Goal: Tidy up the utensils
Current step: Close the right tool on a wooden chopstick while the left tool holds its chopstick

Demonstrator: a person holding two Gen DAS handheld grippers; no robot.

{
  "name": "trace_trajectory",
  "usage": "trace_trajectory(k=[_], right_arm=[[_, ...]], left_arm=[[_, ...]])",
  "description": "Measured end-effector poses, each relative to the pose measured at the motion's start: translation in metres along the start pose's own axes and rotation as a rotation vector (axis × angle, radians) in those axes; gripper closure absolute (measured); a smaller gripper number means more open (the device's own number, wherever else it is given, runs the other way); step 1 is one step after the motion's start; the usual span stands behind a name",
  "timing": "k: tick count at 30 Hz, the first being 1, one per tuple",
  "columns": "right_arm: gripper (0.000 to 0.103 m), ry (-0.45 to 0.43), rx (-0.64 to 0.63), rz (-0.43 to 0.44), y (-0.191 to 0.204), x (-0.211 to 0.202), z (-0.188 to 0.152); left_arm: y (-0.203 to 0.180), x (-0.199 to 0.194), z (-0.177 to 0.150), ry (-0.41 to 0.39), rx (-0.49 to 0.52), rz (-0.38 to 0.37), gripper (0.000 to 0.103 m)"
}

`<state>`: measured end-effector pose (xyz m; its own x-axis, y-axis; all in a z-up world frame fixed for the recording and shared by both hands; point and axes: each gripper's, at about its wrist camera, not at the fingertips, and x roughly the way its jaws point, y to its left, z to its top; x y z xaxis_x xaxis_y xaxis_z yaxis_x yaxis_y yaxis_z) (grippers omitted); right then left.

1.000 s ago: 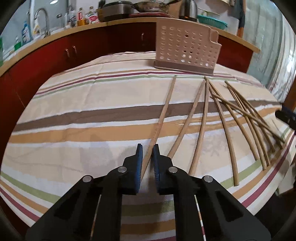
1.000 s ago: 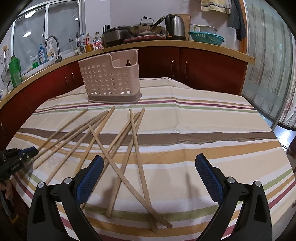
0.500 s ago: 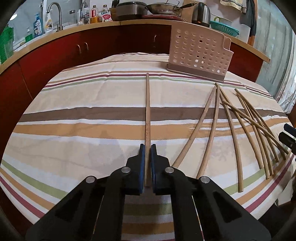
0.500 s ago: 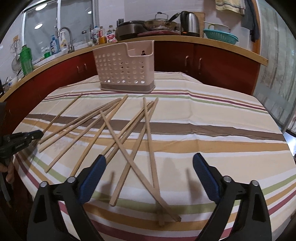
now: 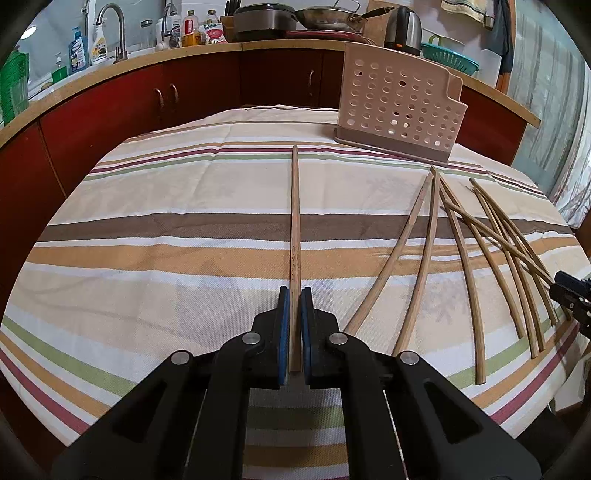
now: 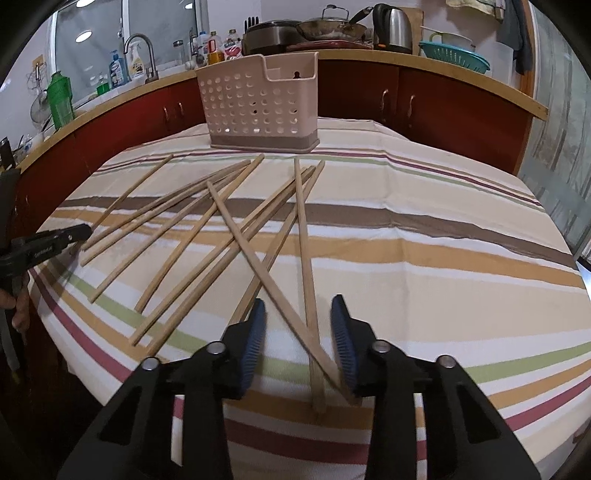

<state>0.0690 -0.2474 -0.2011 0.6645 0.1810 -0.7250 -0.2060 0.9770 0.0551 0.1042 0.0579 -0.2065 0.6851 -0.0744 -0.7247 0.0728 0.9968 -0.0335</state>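
a table draped in a striped woven cloth point(image 5: 184, 206) is seen ahead of both grippers, its bands running in cream, tan, brown, green and maroon. behind it, red-brown cabinets point(image 6: 436, 107) under a pale wooden countertop are seen, with a faucet point(image 5: 110, 26), bottles, a wok, a steel kettle point(image 6: 391, 27) and a teal colander point(image 6: 456, 55) ranged along it.

the left gripper point(image 5: 294, 295) is closed on one chopstick point(image 5: 294, 221), a thin straight wooden stick that is held near its rear end between the blue pads and points straight forward toward the far side of the table. ahead and to the right of that gripper, a beige plastic utensil holder point(image 5: 399, 107) is stood upright on the cloth, boxy, perforated with round holes and set on a darker base. to the right, loose chopsticks point(image 5: 461, 258) are fanned out flat, some crossing.

the right gripper point(image 6: 298, 306) is held with its ribbed blue pads apart, gripping nothing. between and just ahead of its fingers, crossed chopsticks point(image 6: 306, 258) are laid on the cloth; the rest are spread to its left. the holder is seen ahead, slightly left.
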Motion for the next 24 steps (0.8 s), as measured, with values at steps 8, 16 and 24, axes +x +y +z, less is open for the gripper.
trace_trajectory(k=[8,16,24], right_arm=[[0.088,-0.004,-0.04,0.012,0.01,-0.001,-0.001],[0.096,-0.036,-0.008,0.037,0.008,-0.009,0.002],[0.096,-0.121,0.047,0.001,-0.005,-0.024,0.009]], left_arm=[[0.001,0.0,0.0,-0.001,-0.006,-0.001,0.096],[0.002,0.0,0.0,-0.002,-0.006,0.001,0.096],[0.004,-0.002,0.0,-0.002,-0.013,0.004,0.096]])
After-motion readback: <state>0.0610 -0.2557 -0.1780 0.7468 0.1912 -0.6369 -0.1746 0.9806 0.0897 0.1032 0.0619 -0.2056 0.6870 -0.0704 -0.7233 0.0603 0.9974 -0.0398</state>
